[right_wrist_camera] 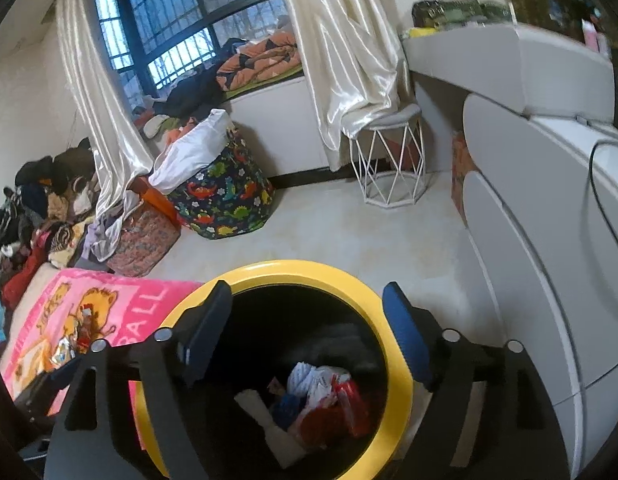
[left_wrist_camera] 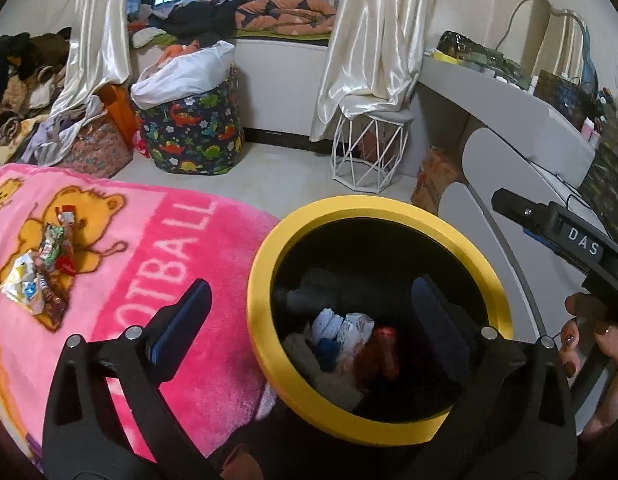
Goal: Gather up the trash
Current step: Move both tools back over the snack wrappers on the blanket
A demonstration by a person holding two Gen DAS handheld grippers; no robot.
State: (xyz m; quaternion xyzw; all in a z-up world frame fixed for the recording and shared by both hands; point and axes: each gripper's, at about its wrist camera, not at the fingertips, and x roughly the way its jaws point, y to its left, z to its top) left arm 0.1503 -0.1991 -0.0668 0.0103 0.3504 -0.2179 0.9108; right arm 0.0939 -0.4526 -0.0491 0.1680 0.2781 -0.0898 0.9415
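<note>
Crumpled wrappers [left_wrist_camera: 41, 268] left of empty fingers [left_wrist_camera: 181, 320]

Both my wrist cameras look steeply down, close over the yellow-rimmed bin [left_wrist_camera: 265, 280] [right_wrist_camera: 397, 344]; both share the pink blanket [left_wrist_camera: 181, 320] [right_wrist_camera: 145, 304], floor and window beyond.

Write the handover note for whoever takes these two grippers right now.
Left gripper: open, empty, over the near rim of the yellow-rimmed bin.
Right gripper: open, empty, above the bin mouth.
Done: several pieces of trash in the bin, among them white and red wrappers.
Left: a cluster of wrappers lies on the pink blanket, to the left of the bin. Pick those up and drop them in.
</note>
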